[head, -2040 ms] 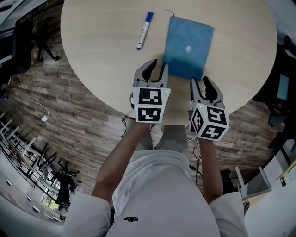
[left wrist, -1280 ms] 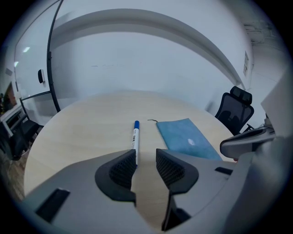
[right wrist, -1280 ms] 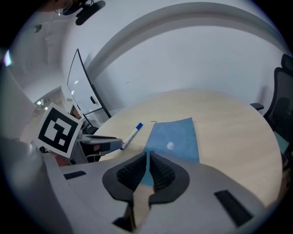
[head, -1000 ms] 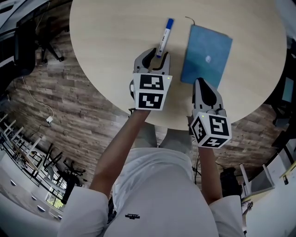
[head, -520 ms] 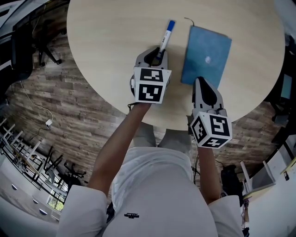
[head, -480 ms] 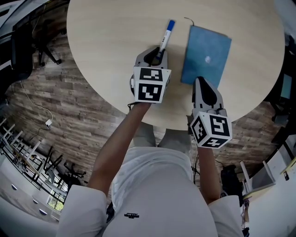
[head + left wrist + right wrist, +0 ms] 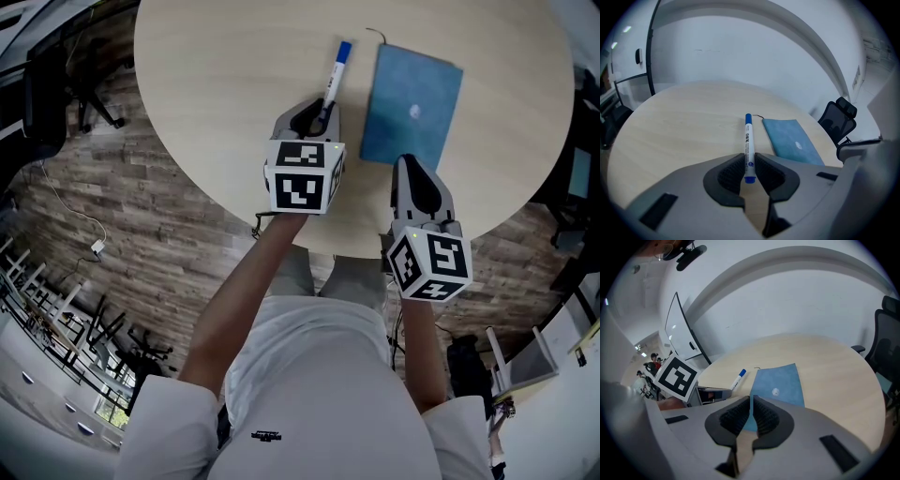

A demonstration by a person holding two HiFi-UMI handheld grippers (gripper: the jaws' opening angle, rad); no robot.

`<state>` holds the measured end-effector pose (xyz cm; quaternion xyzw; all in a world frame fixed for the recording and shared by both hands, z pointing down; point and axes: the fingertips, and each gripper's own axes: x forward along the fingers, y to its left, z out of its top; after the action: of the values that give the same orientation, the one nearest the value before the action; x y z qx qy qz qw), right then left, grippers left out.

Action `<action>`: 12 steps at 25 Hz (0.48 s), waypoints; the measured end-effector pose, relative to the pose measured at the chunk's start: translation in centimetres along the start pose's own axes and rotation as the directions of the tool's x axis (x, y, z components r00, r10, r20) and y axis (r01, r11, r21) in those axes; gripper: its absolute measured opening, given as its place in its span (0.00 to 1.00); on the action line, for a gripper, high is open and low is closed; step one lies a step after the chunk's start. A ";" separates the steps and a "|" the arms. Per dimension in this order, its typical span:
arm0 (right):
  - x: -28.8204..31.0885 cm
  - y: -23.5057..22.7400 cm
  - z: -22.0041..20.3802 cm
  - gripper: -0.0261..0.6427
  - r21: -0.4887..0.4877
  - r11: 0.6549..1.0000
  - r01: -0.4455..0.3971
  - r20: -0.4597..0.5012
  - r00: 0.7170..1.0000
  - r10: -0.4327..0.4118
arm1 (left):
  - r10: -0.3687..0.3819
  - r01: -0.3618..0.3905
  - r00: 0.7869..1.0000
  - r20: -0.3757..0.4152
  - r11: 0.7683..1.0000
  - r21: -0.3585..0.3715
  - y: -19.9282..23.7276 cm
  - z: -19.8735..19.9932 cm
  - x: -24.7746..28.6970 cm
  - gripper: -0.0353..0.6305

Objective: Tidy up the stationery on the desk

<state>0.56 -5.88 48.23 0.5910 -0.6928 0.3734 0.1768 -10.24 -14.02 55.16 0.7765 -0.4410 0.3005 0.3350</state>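
Note:
A white marker with blue caps (image 7: 330,80) lies on the round pale wood table (image 7: 225,84). My left gripper (image 7: 319,112) is shut on the marker's near end; its jaws have just been closing with the marker (image 7: 748,145) between the pads. The marker points away from my left gripper (image 7: 749,161). To the right lies a blue notebook (image 7: 412,103), flat on the table. My right gripper (image 7: 412,167) is shut, tips at the notebook's near edge, with nothing between its pads. Past my right gripper (image 7: 751,401), the right gripper view shows the notebook (image 7: 780,383) and the marker (image 7: 739,377).
A thin cord (image 7: 373,36) sticks out at the notebook's far corner. The table edge runs just under both grippers, with wood-plank floor below. Black office chairs stand at the left (image 7: 56,84) and beyond the table (image 7: 839,119). A whiteboard (image 7: 682,333) stands behind.
My left gripper moved from the notebook's near edge to the marker, and its jaws closed onto the marker's near end. My right gripper went from open to shut and has stayed put.

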 end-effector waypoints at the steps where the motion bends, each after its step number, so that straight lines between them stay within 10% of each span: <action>1: -0.3 -0.1 0.0 0.11 0.000 1.000 -0.003 0.001 1.000 0.003 | 0.000 0.000 1.000 -0.004 1.000 -0.006 -0.4 -0.2 -0.1 0.17; 12: -3.1 -2.3 -1.0 0.11 -0.001 1.000 -0.006 0.011 1.000 0.006 | 0.025 -0.026 0.999 -0.029 0.999 -0.035 -3.3 -2.4 -0.6 0.17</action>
<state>3.23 -3.08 47.50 0.5909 -0.6957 0.3705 0.1721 -7.95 -10.55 55.31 0.7604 -0.4512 0.3082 0.3511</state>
